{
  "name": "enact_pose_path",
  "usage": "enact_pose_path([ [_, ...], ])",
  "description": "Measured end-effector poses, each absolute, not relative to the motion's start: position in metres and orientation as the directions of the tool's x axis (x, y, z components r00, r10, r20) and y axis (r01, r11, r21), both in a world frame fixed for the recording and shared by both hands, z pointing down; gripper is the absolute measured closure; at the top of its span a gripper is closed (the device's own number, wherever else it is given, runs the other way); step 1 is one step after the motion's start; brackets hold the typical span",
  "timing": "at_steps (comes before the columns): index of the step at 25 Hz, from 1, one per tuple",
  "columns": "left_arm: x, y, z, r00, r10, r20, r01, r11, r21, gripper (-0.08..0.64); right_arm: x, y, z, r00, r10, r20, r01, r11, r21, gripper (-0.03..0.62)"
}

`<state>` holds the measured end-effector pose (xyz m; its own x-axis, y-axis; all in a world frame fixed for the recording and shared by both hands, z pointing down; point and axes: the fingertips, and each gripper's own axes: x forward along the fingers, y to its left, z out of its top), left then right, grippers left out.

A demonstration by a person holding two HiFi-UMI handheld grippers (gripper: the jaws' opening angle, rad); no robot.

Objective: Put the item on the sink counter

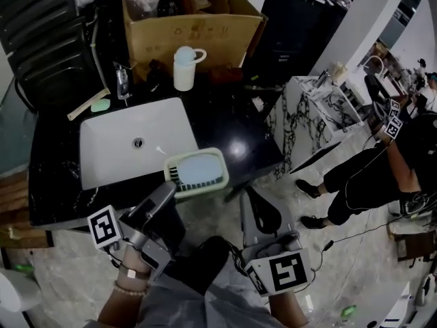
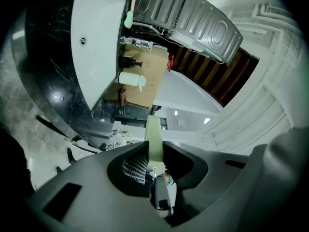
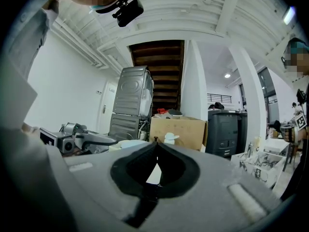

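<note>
The item is a pale green soap dish (image 1: pixel 198 171) with a light blue inside. It hangs over the front edge of the black sink counter (image 1: pixel 235 139), just in front of the white basin (image 1: pixel 123 145). My left gripper (image 1: pixel 171 185) is shut on the dish's near rim. In the left gripper view the dish's edge (image 2: pixel 154 137) stands pinched between the jaws of the left gripper (image 2: pixel 154 154). My right gripper (image 1: pixel 247 194) is below and to the right of the dish, off the counter, shut with nothing in it. In the right gripper view the right gripper (image 3: pixel 155 145) has its jaws together.
A faucet (image 1: pixel 123 80), a white lidded jug (image 1: pixel 184 67) and a cardboard box (image 1: pixel 198 26) stand at the back of the counter. A green scrubber (image 1: pixel 100 104) lies left of the basin. A marble side table (image 1: pixel 321 101) and a seated person (image 1: pixel 382 173) are at the right.
</note>
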<state>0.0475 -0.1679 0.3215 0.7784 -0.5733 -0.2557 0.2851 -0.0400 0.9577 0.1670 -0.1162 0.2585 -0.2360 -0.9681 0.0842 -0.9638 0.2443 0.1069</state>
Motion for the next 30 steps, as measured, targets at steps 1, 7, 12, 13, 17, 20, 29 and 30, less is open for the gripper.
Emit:
enact_pose_path([
  [1, 0.045, -0.170, 0.323, 0.777, -0.576, -0.253, 0.281, -0.043, 0.959, 0.471, 0.167, -0.117, 0.259, -0.236, -0.968, 0.082, -0.963, 0.244, 0.110, 0.595],
  [7, 0.042, -0.185, 0.327, 0.763, -0.600, -0.241, 0.263, -0.053, 0.963, 0.471, 0.174, -0.127, 0.264, -0.246, -0.966, 0.082, -0.960, 0.254, 0.117, 0.595],
  [12, 0.044, -0.204, 0.329, 0.747, -0.621, -0.236, 0.249, -0.067, 0.966, 0.471, 0.180, -0.147, 0.267, -0.275, -0.957, 0.092, -0.952, 0.284, 0.115, 0.595],
  [13, 0.045, -0.209, 0.330, 0.745, -0.626, -0.233, 0.245, -0.068, 0.967, 0.471, 0.181, -0.152, 0.267, -0.282, -0.955, 0.092, -0.949, 0.292, 0.115, 0.595],
  [17, 0.051, -0.231, 0.332, 0.735, -0.641, -0.221, 0.229, -0.072, 0.971, 0.471, 0.187, -0.176, 0.267, -0.315, -0.945, 0.092, -0.939, 0.324, 0.111, 0.595],
  [20, 0.055, -0.251, 0.336, 0.727, -0.654, -0.210, 0.213, -0.076, 0.974, 0.471, 0.189, -0.196, 0.270, -0.346, -0.932, 0.110, -0.929, 0.357, 0.100, 0.595],
  [29, 0.074, -0.319, 0.356, 0.697, -0.697, -0.169, 0.166, -0.072, 0.984, 0.471, 0.213, -0.262, 0.283, -0.413, -0.899, 0.145, -0.900, 0.428, 0.086, 0.595],
  [30, 0.076, -0.327, 0.359, 0.694, -0.701, -0.163, 0.159, -0.072, 0.985, 0.471, 0.216, -0.269, 0.286, -0.421, -0.894, 0.152, -0.896, 0.436, 0.081, 0.595],
])
